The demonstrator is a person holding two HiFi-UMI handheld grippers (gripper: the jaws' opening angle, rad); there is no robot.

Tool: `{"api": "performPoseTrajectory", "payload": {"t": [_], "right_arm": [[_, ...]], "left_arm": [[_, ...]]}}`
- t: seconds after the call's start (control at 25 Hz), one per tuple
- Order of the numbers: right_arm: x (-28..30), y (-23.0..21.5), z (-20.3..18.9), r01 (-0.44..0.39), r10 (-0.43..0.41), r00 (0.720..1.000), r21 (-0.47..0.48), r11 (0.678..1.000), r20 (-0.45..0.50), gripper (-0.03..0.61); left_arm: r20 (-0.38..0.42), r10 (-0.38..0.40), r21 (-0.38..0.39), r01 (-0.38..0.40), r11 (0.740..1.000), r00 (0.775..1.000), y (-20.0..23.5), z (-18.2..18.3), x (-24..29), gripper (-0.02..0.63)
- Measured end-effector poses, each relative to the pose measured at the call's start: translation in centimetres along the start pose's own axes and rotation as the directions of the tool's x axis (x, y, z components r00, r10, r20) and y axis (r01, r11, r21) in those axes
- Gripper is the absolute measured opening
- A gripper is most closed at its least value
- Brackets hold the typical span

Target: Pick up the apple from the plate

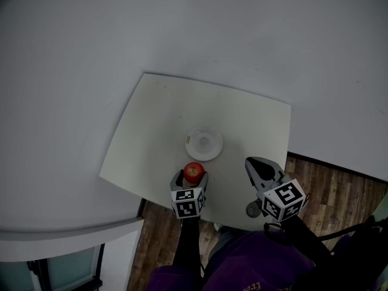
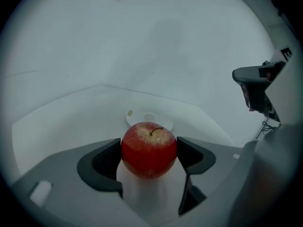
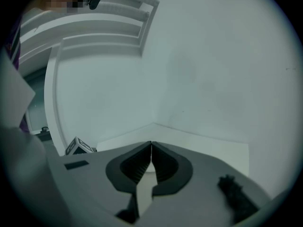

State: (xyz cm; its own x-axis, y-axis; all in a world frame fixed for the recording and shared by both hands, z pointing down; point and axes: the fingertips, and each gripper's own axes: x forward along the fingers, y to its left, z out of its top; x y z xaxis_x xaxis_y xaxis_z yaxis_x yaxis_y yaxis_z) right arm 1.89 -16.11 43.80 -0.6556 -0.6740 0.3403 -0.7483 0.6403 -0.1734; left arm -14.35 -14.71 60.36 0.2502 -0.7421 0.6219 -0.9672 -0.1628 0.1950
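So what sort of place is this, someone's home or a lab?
Probably a bare test room, not a lived-in home: a white table set against blank white walls, a wooden floor, and only a plate and an apple in sight.

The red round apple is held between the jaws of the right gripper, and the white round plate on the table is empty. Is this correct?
One thing is wrong: the red round apple is held by the left gripper, as the left gripper view shows; the right gripper has its jaws together on nothing. The white round plate on the white table is empty.
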Motion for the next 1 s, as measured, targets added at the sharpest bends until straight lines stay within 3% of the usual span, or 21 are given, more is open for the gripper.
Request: {"api": "performPoseTrajectory", "payload": {"t": [0.72,1.0], "right_arm": [[-0.24,-0.05,0.12,0.001,-0.001,1.0,-0.005,1.0,0.005,0.011],[-0.41,0.01,0.25,-0.003,0.003,1.0,-0.005,1.0,0.01,0.011]], "left_arm": [[0.033,0.005,-0.068,-0.003,0.998,0.999,0.26,-0.75,-0.47,0.379],[0.064,0.012,-0.055,-0.008,0.998,0.998,0.21,-0.48,-1.0,0.385]]}}
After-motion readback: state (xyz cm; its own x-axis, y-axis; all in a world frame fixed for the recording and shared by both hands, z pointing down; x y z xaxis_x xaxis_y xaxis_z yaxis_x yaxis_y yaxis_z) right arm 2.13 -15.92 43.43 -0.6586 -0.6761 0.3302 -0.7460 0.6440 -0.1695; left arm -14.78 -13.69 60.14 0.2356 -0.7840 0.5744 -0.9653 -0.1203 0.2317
